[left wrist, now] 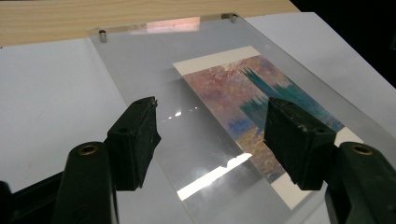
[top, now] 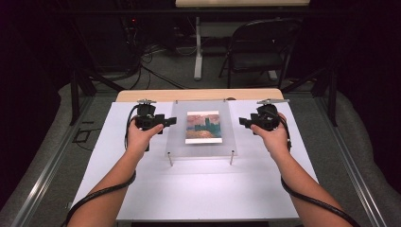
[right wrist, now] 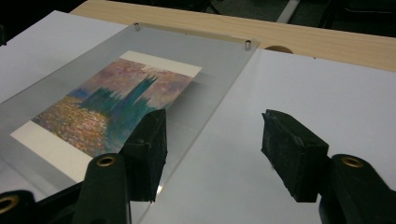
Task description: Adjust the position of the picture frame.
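White table [top: 203, 189], clear panel [top: 201, 142] between both open jaws' grippers, untouched

- A lab or recording studio: black curtains [top: 28, 71] surround the desk [top: 198, 189].
- Behind the desk, cables [top: 146, 52] sprawl on grey carpet beside a folding chair [top: 257, 49].
- Metal floor rails [top: 47, 175] flank the desk.

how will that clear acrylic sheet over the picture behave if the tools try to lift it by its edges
The clear sheet lies flat on corner posts, so it is probably stiff. Its glossy, reflective face looks slippery. It seems thin, so likely light, and open tools would need an edge.
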Available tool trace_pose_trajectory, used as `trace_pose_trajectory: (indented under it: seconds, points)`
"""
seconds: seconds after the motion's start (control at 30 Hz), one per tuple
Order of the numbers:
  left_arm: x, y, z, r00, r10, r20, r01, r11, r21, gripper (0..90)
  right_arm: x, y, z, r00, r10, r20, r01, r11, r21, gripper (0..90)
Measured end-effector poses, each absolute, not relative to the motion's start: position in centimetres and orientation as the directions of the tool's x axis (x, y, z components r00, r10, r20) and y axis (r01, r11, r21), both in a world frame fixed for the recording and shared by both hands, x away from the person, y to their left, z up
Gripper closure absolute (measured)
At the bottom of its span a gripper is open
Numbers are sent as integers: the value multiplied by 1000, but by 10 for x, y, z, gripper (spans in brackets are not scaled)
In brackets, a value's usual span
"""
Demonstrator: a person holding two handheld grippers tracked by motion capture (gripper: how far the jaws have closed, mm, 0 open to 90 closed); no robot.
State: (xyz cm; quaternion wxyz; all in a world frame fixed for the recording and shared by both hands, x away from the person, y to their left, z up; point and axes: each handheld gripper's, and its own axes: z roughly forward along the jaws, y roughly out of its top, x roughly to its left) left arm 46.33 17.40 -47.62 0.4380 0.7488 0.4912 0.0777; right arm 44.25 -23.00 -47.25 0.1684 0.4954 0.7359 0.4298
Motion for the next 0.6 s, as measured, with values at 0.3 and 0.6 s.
trace_pose_trajectory:
  seconds: [0.3, 0.6]
  points:
    - [483, 163, -481, 495, 794, -352, 691, -115, 713, 352, 467, -216, -476, -473, 860, 194, 602, 154, 784, 400]
    - [496, 157, -488, 469, 810, -353, 707, -105, 700, 356, 485, -206, -487, -470, 854, 221, 620, 142, 772, 412]
